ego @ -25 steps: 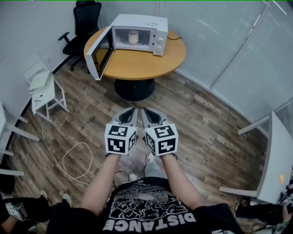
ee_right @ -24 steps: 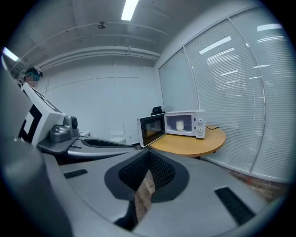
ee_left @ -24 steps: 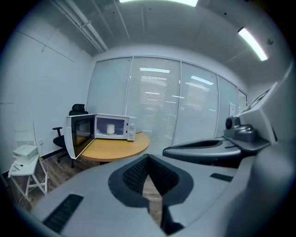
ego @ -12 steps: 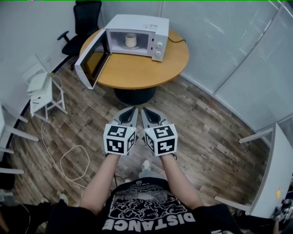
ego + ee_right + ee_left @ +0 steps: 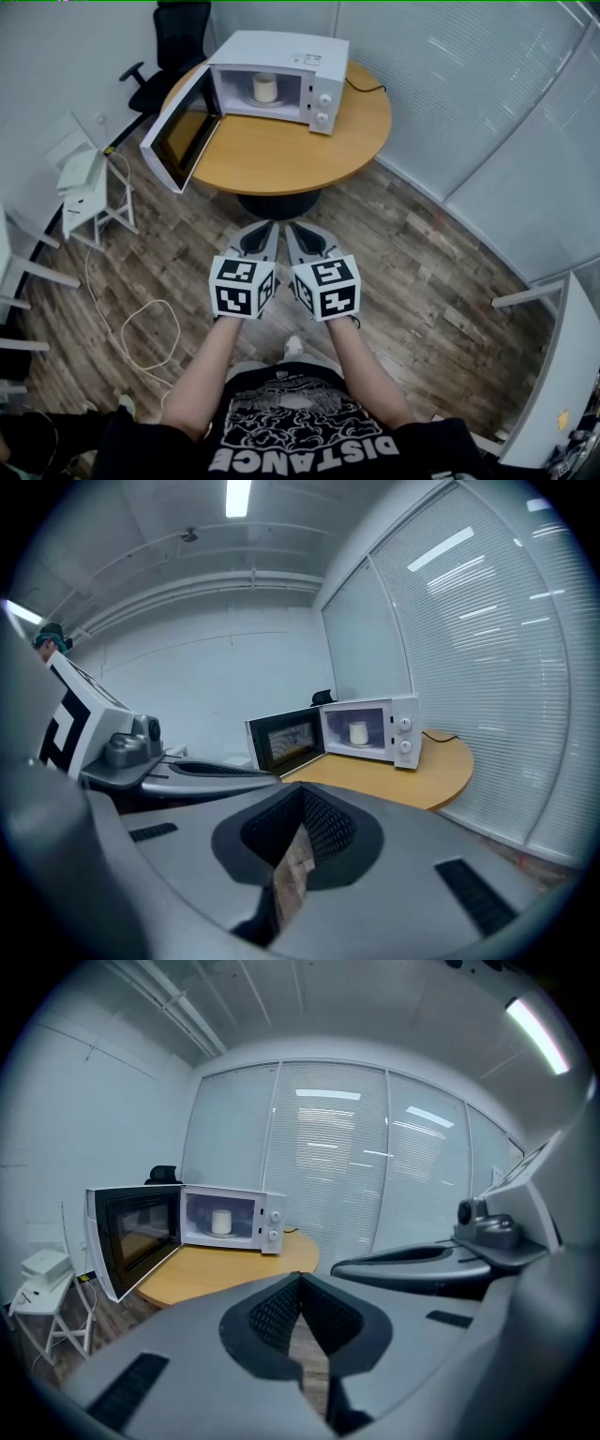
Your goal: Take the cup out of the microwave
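A white microwave (image 5: 281, 66) stands on a round wooden table (image 5: 281, 155), its door (image 5: 176, 131) swung open to the left. Inside it a pale cup (image 5: 265, 87) stands upright on the turntable. The cup also shows in the left gripper view (image 5: 221, 1222) and the right gripper view (image 5: 358, 732). My left gripper (image 5: 266, 229) and right gripper (image 5: 294, 229) are held side by side over the wooden floor, well short of the table. Both are shut and hold nothing. Each points toward the microwave (image 5: 230, 1221) (image 5: 370, 731).
A black office chair (image 5: 178, 37) stands behind the table at the left. A small white stool (image 5: 86, 183) and a looped cable (image 5: 141, 328) on the floor lie to the left. Glass walls with blinds run along the right, and a white desk edge (image 5: 553, 375) sits at the lower right.
The table and microwave have come nearer and sit lower in the head view. Both grippers stay side by side and shut.
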Tool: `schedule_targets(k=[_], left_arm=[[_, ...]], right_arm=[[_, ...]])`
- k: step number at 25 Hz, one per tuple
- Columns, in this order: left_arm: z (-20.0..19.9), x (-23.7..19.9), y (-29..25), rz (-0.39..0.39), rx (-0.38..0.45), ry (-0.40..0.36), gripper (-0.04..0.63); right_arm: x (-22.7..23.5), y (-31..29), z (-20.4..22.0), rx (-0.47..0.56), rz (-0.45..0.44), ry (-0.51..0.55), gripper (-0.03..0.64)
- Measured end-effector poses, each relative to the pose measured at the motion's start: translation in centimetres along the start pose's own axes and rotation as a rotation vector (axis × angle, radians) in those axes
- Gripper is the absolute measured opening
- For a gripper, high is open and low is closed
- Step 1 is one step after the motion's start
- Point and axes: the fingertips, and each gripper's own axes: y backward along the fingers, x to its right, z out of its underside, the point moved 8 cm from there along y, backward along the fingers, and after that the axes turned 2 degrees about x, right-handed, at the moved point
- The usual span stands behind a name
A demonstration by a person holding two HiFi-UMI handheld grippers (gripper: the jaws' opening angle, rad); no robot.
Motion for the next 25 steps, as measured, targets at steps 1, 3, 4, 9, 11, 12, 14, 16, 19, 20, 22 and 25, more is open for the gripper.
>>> schedule_targets(k=[1, 3, 4, 9, 11, 12, 14, 16, 19, 20, 22, 25], left_arm=[[0.0, 0.0, -0.3, -0.003, -0.003, 0.000, 0.009], [-0.1, -0.1, -0.8, -0.008, -0.008, -0.002, 0.009], [-0.1, -0.2, -1.0, -0.010, -0.010, -0.003, 0.009], [-0.4, -1.3, -2.0, -0.021, -0.011, -0.005, 0.009], [-0.7, -1.9, -2.5, -0.023, -0.006, -0.005, 0.009], [-0.8, -2.3, -2.8, -0.024, -0.004, -0.007, 0.009], [-0.9, -3.3, -3.4, -0.022, -0.002, -0.005, 0.009], [-1.0, -4.4, -4.2, -0.019, -0.001, 0.001, 0.009], [-1.4, -6.1, -5.5, -0.009, 0.005, 0.004, 0.009], [-1.6, -6.7, -6.0, -0.004, 0.006, 0.004, 0.009], [-2.1, -8.1, -7.1, 0.006, 0.005, 0.007, 0.009], [-2.7, -10.0, -8.6, 0.030, -0.003, 0.008, 0.009]], right_arm=[[0.3, -0.2, -0.1, 0.000, -0.003, -0.001, 0.015], [0.9, -0.6, -0.2, -0.001, -0.006, -0.005, 0.015], [1.1, -0.8, -0.2, -0.001, -0.008, -0.006, 0.015], [1.5, -2.4, -0.5, -0.004, -0.025, -0.001, 0.015], [1.7, -3.3, -0.6, -0.009, -0.028, -0.001, 0.015], [1.8, -3.8, -0.7, -0.011, -0.029, -0.001, 0.015], [1.9, -4.9, -0.9, -0.014, -0.030, 0.001, 0.015], [2.0, -6.1, -1.1, -0.018, -0.029, 0.004, 0.015], [2.3, -8.1, -1.5, -0.020, -0.019, 0.005, 0.015], [2.4, -8.8, -1.7, -0.021, -0.015, 0.005, 0.015], [2.7, -10.4, -2.1, -0.023, -0.005, 0.002, 0.015], [3.0, -12.7, -2.8, -0.029, 0.013, -0.007, 0.015]])
